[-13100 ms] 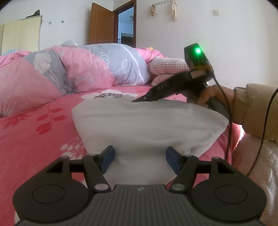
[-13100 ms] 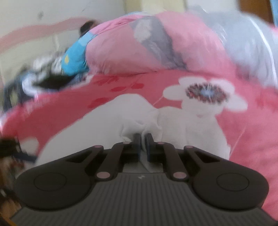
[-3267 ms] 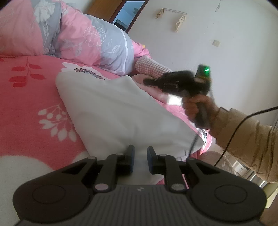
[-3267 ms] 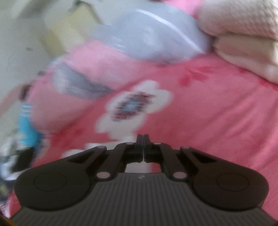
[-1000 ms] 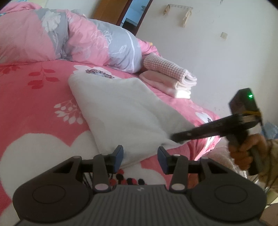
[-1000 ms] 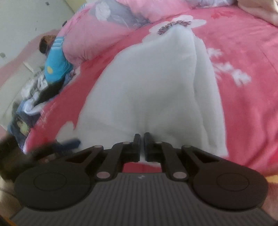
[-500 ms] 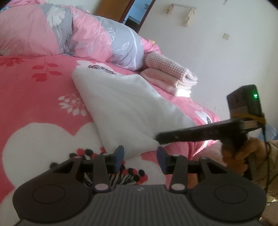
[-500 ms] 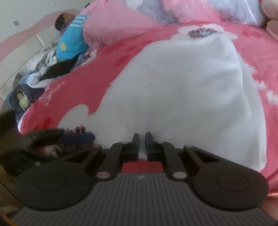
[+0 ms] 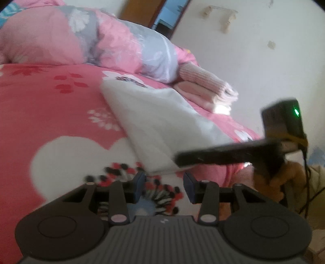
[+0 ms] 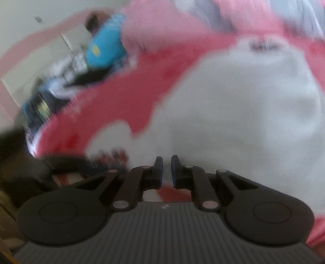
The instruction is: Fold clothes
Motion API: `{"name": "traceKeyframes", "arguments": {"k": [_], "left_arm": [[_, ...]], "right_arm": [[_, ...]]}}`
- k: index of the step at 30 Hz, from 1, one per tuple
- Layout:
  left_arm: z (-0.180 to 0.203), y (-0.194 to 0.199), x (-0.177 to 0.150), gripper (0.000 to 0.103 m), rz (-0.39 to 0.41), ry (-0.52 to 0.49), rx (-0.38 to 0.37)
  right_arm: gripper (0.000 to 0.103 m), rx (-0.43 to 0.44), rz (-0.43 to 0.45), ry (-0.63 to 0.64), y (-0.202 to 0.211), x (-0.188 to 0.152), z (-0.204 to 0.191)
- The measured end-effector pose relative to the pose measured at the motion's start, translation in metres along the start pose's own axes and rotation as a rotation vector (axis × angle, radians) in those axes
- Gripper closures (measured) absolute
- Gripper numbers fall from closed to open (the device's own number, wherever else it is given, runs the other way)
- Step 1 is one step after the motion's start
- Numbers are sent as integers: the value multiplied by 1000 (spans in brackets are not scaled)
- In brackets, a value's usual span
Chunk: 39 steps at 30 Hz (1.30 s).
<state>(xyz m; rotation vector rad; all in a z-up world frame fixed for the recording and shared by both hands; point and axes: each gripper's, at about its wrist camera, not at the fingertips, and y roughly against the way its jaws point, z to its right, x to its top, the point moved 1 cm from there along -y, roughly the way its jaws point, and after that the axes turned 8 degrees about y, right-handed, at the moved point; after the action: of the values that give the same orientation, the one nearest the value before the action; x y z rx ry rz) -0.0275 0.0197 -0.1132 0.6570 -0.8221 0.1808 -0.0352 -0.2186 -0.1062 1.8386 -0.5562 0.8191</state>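
The folded white rectangular cloth (image 9: 162,126) is lying flat on the pink floral bedsheet (image 9: 50,113), apparently needing further folding. The left gripper (image 9: 164,183) is spread, empty; the right gripper (image 10: 167,168), just parting slightly, is pinching nothing.

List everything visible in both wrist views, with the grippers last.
white garment: one, white, lying flat mid-bed
bedsheet: one, pink floral, beneath it
quilt: one, pink and grey, bunched behind the garment
folded clothes: one stack, pink and cream, beside the quilt
clothes heap: one, blue and dark, blurred, beyond the bed
door: one, brown, behind the quilt
left gripper: black, open, empty, over the sheet
right gripper: black, jaws just opening, narrow gap, nothing clearly pinched
hand: one, holding the right gripper
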Motion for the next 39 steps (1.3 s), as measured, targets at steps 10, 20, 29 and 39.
{"name": "traceKeyframes", "arguments": {"k": [10,20,29,39], "left_arm": [[-16,13,18,60,61,73,54],[-13,-37,45,56,27,51,18],[-14,-62,33,60,-9,26,50],[-21,-59,29,60,4,24,21]], "right_arm": [[94,44,84,65,11,13,-17],[93,42,99,1,29,3,0],[93,-104,123,35,17,72,42],[99,-340,25,-121,-42,125,136]]}}
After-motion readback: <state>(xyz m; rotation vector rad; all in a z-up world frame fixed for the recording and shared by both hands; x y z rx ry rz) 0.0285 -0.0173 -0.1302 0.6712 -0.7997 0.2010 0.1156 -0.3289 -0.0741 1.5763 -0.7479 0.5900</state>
